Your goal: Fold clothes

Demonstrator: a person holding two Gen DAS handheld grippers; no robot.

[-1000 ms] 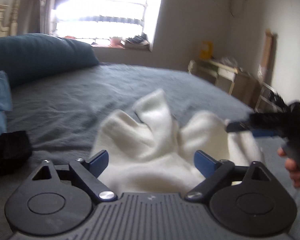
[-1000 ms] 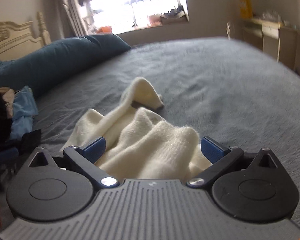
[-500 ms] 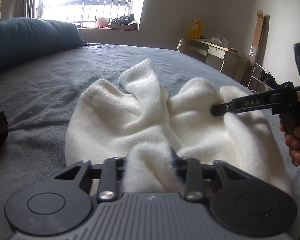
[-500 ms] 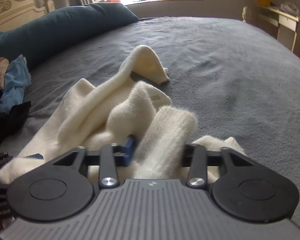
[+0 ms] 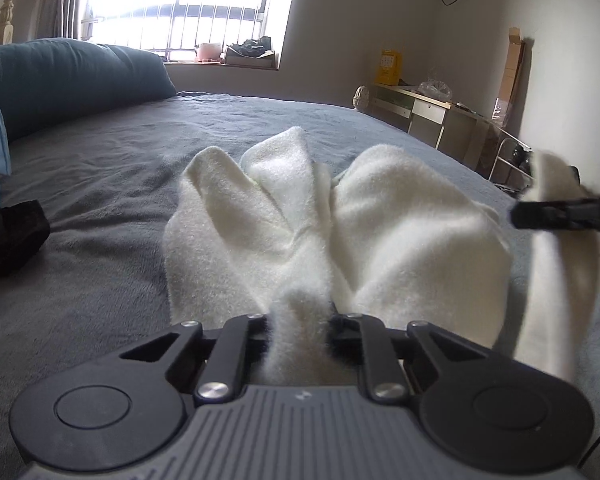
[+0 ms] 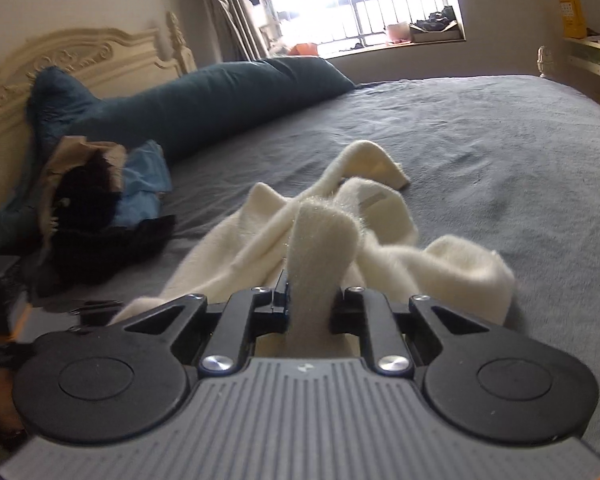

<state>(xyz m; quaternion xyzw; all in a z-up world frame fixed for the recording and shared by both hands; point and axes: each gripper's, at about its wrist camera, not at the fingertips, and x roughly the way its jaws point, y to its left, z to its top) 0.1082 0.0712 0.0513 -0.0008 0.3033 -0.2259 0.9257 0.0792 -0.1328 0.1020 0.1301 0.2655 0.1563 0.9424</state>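
The left hand-held gripper [image 5: 299,326] is clenched on a bunched fold of the fluffy cream-white knitted garment [image 5: 340,232], its two black fingers pressed in against the cloth from either side, so the fabric rises straight out of the jaws and spreads forward over the grey bed cover [image 5: 100,184]. The right hand-held gripper [image 6: 309,300] is likewise clamped on the same garment [image 6: 380,240], pinching a narrow upright roll of the fuzzy material between its fingers. In the left wrist view the right hand-held gripper's black finger shows at the right edge with a strip of the cloth hanging from it, blurred. The garment lies crumpled near the middle of the bed, its near edge held by both tools and the rest resting on the cover, with one loose end reaching forward toward the window [image 6: 364,8]. A long dark teal pillow [image 6: 204,108] lies along the carved cream headboard [image 6: 80,60], well apart from the garment. To the left sits a heap of other clothes, black and light blue [image 6: 112,216], near but not touching it. A pale desk [image 5: 428,116] stands beyond the bed by the wall.
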